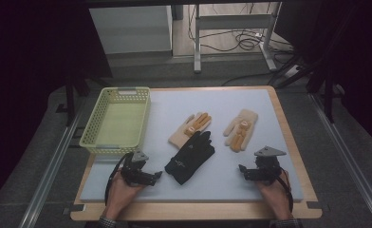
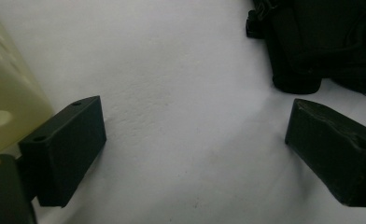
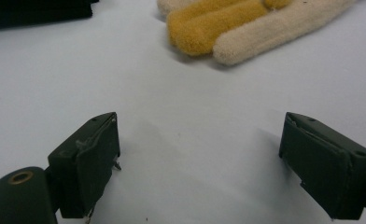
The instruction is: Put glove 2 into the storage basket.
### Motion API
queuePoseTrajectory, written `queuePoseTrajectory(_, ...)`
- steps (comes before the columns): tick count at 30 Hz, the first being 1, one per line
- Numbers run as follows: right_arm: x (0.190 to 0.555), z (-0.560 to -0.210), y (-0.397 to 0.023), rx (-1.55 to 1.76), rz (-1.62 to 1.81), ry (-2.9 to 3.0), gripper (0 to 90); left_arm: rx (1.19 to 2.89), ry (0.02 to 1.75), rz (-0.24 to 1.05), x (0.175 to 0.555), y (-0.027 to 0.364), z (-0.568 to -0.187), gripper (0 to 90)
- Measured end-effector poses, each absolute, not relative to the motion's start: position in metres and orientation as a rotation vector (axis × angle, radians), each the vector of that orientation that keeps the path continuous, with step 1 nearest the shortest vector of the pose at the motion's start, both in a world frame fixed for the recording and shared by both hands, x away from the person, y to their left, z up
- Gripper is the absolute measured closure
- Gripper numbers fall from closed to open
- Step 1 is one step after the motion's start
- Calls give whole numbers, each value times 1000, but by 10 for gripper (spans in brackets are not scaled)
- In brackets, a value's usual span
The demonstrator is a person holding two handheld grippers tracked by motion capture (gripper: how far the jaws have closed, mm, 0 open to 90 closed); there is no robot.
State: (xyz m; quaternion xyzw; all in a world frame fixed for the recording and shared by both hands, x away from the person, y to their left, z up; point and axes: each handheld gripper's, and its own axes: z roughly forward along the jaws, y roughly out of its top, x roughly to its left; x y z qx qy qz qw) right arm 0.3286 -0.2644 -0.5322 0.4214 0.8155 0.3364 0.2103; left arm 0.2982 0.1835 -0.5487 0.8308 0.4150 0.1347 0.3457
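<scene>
**Three gloves lying flat, both grippers waiting wide open**

The black glove (image 1: 190, 157) is lying flat on the pale mat (image 1: 231, 183) near the front edge, between the two grippers and closer to the left one. It is looking soft and light, a limp fabric piece that will likely be sagging and folding once lifted, so a pinch on a bunched edge at the cuff or across the palm seems the safest hold. Its long axis is running diagonally: the cuff is pointing toward the person and to the left, the fingers toward the far right, where they are just reaching the first cream and orange glove (image 1: 190, 129).

That glove is lying with its fingers pointing away and to the right. The second cream and orange glove (image 1: 241, 129) is sitting well apart to the right, fingers pointing back toward the person; in the right gripper view its fuzzy fingertips (image 3: 246, 28) are showing just ahead of the jaws. Both look knitted, soft and easy to snag.

The left gripper (image 1: 152, 176) is resting low over the mat with its jaws spread wide and nothing between them. The right gripper (image 1: 244, 171) is likewise standing wide and holding nothing.

The yellow basket (image 1: 90, 137) is sitting at the far left, just beyond the left gripper.
</scene>
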Motion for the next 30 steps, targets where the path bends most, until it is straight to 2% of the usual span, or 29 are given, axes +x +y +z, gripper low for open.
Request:
queuePoseTrajectory(10, 328, -532, -264, 1171, 936, 2266, 120, 2153, 1008, 281, 296, 166, -519, 15)
queuePoseTrajectory(19, 328, -532, -265, 1170, 936, 2266, 120, 2181, 943, 265, 308, 127, -495, 0)
queuePoseTrajectory(30, 328, -532, -265, 1170, 938, 2266, 120, 2229, 953, 249, 322, 78, -510, 0)
